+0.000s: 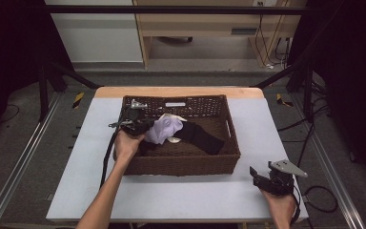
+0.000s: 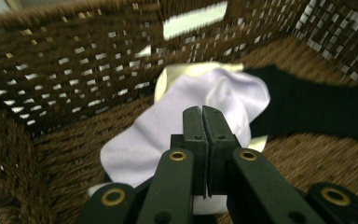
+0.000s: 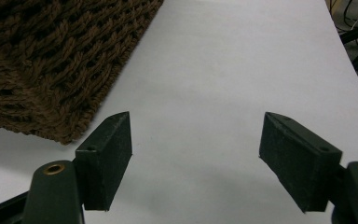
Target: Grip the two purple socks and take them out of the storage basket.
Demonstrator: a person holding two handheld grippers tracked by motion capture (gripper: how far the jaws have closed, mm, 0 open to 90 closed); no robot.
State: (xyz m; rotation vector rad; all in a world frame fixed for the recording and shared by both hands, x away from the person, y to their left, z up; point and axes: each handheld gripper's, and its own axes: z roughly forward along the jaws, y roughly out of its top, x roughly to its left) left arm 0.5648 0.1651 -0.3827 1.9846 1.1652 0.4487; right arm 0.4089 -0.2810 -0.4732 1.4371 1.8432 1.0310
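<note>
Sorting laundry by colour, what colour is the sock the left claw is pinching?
Pale lilac sock; clearest in the left gripper view.

Woven basket walls hem in my left claw, with socks heaped right ahead. My right claw has bare white worktop ahead, basket corner at its left.

From my seat, white bench with a wood strip along its far edge, grey floor round it, dark frame bars overhead, wooden desk beyond, cables hanging at its right, yellow-black tape on floor
</note>
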